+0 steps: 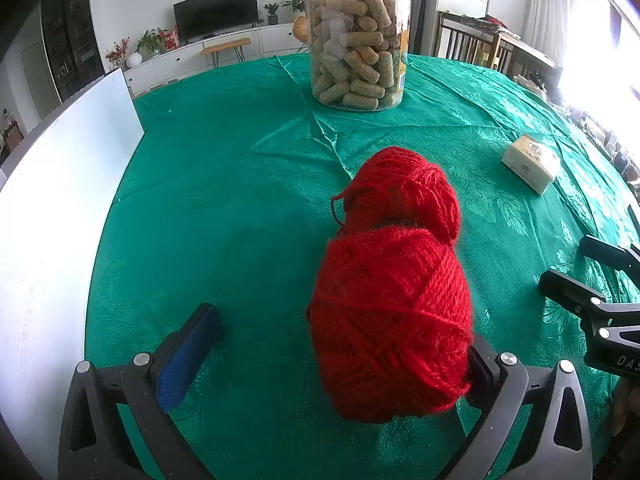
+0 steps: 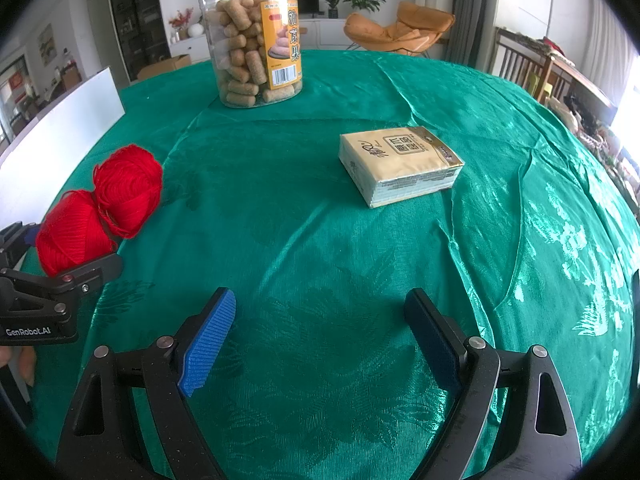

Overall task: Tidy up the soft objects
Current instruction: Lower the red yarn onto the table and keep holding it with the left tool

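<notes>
A red yarn skein with two lobes lies between the fingers of my left gripper, which stands wide open. The yarn leans against the right finger, and the left blue pad is well apart from it. In the right wrist view the same yarn shows at the far left, with the left gripper's finger in front of it. My right gripper is open over the green cloth with nothing between its fingers. A beige tissue pack lies flat beyond it.
A clear jar of tan snack sticks stands at the far middle of the green tablecloth. A white board borders the table's left side. The tissue pack lies right of the yarn. Chairs stand beyond the table.
</notes>
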The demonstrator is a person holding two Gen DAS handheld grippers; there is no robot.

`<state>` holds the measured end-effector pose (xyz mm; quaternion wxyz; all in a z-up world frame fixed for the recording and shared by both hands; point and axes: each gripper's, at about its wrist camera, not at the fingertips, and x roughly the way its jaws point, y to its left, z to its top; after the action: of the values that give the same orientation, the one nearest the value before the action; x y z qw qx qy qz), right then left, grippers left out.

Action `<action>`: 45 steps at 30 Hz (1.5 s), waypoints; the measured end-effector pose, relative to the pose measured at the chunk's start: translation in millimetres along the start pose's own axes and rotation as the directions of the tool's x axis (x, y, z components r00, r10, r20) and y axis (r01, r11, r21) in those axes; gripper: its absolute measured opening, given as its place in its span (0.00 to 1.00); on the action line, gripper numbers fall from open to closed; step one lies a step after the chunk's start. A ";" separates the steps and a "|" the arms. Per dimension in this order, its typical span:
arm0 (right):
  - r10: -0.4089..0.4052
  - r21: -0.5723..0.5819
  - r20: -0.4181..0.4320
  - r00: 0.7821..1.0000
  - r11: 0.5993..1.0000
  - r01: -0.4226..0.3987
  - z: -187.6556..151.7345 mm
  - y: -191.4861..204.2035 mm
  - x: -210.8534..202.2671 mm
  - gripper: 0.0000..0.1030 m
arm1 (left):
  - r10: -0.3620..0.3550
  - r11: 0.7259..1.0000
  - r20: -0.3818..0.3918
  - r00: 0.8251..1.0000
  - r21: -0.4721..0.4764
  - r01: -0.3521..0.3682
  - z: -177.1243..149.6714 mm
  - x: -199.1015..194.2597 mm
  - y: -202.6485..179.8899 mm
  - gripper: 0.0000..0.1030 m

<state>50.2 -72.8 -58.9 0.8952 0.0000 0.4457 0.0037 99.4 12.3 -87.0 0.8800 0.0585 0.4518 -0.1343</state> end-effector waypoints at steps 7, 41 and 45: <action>0.000 0.000 0.000 1.000 1.000 0.000 0.1 -0.1 -0.2 0.86 | 0.000 1.000 0.000 1.000 0.000 0.000 0.2 -1.8 0.4 1.00; 0.058 0.349 0.162 0.985 0.930 -0.112 13.5 -70.5 -28.6 0.85 | 0.000 1.000 0.001 1.000 0.001 0.000 0.2 -0.2 -0.1 1.00; 0.176 0.496 0.054 0.983 0.849 -0.180 45.4 -97.2 7.6 0.85 | 0.000 1.000 0.001 1.000 0.001 0.000 0.4 -1.6 0.2 1.00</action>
<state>91.6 -169.8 -37.9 0.8619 0.2727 0.4265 -0.0286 98.9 12.7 -85.5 0.8802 0.0589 0.4513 -0.1347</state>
